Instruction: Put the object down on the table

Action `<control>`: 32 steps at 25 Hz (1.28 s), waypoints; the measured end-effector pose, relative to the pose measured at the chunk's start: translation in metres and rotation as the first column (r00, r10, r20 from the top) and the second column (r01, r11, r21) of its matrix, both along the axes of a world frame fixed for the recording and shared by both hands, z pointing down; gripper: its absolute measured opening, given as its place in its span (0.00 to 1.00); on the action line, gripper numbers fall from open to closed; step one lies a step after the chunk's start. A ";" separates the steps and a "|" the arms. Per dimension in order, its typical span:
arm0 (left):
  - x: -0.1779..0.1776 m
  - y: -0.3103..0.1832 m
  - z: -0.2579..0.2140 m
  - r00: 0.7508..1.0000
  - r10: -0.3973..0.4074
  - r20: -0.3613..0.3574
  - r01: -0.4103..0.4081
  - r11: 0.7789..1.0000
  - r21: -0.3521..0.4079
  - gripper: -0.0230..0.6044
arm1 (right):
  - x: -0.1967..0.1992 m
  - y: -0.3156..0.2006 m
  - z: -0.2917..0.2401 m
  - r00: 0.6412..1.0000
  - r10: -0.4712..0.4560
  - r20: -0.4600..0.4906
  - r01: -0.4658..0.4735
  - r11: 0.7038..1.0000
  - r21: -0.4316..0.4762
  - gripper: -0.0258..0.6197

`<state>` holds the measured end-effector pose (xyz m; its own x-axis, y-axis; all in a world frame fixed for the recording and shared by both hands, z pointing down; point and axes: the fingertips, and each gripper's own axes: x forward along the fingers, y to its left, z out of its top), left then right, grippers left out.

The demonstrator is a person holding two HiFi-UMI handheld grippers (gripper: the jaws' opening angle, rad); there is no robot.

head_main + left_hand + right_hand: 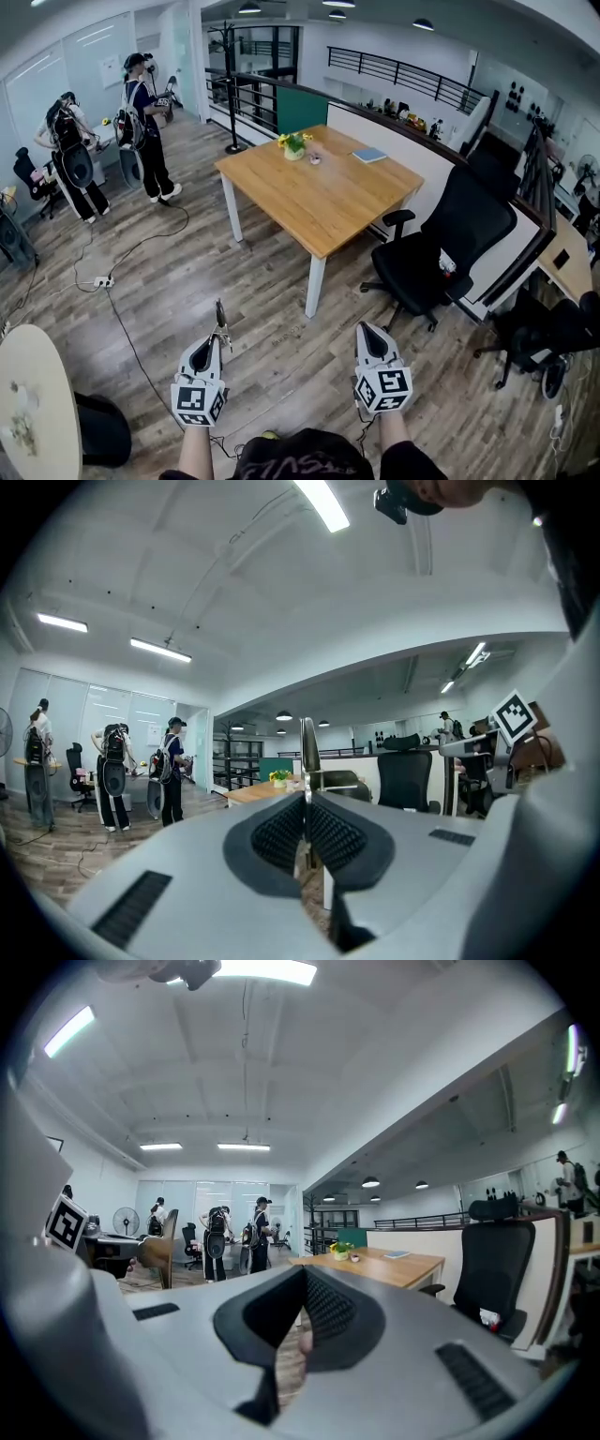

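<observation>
The left gripper (pixel 217 339) has its jaws pressed together on a thin metal piece (pixel 221 321) – probably some flat utensil, but which one I cannot tell. It stands out beyond the jaw tips like a narrow blade, seen edge-on in the left gripper view (pixel 307 752). The right gripper (pixel 367 330) has its jaws closed with nothing between them, and both grippers are held level over the wooden floor. The wooden table (pixel 323 202) is well apart from them, at about 12 o'clock in the head view. A small flower pot (pixel 294 146) is near its far corner at 11 o'clock, a blue book (pixel 369 155) at 1 o'clock, and a black office chair (pixel 441 248) at 2 o'clock from the grippers. I judge the piece to be light, stiff and smooth, so it may slip or turn in the pads if the grip loosens. The hold at its lower end looks good. To put it down, the best place seems the bare middle of the table – lowered flat, so it does not bounce or slide.
</observation>
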<state>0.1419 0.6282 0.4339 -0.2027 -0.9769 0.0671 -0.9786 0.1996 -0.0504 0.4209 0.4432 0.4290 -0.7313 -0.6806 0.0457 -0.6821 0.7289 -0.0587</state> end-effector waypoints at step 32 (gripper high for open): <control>-0.147 -0.198 0.035 1.000 0.029 -0.013 -0.030 0.996 -0.082 0.06 | -0.167 -0.200 0.033 1.000 -0.004 0.031 0.007 0.997 -0.075 0.05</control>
<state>-0.0049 0.4299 0.4693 -0.1731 -0.9736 0.1491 -0.9845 0.1667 -0.0542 0.2543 0.2429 0.4616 -0.7367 -0.6721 0.0740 -0.6752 0.7254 -0.1339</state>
